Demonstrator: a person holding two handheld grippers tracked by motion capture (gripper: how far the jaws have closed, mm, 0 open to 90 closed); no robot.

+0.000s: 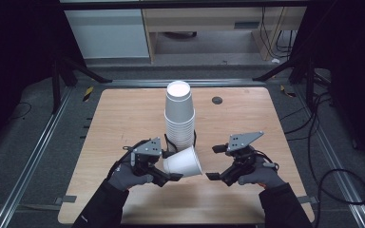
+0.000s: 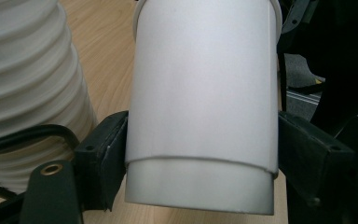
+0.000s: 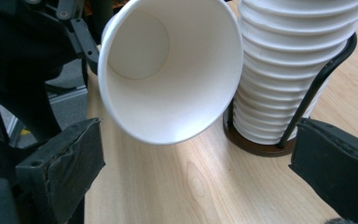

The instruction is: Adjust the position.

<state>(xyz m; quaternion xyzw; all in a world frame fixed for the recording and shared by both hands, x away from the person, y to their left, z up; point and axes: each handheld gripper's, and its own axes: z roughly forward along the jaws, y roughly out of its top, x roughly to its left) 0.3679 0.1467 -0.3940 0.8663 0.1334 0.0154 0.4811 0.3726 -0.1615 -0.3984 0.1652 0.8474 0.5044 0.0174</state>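
Observation:
A single white paper cup (image 1: 183, 162) (image 2: 203, 107) lies on its side above the wooden table (image 1: 123, 118), with my left gripper (image 1: 172, 165) (image 2: 200, 158) shut on its lower body. Its open mouth (image 3: 168, 70) faces my right gripper (image 1: 214, 162) (image 3: 200, 163), which stands open just right of the rim, with nothing between its pads. A tall stack of white cups (image 1: 179, 116) (image 2: 28, 84) (image 3: 289, 70) stands upside down in a black wire holder (image 3: 326, 79) with a brown base, right behind the held cup.
A small round grommet (image 1: 217, 100) sits in the table's far right part. Metal rails (image 1: 33, 152) run along both sides of the table, and cables (image 1: 332, 175) lie on the dark floor at the right. Bare wood lies left and right of the stack.

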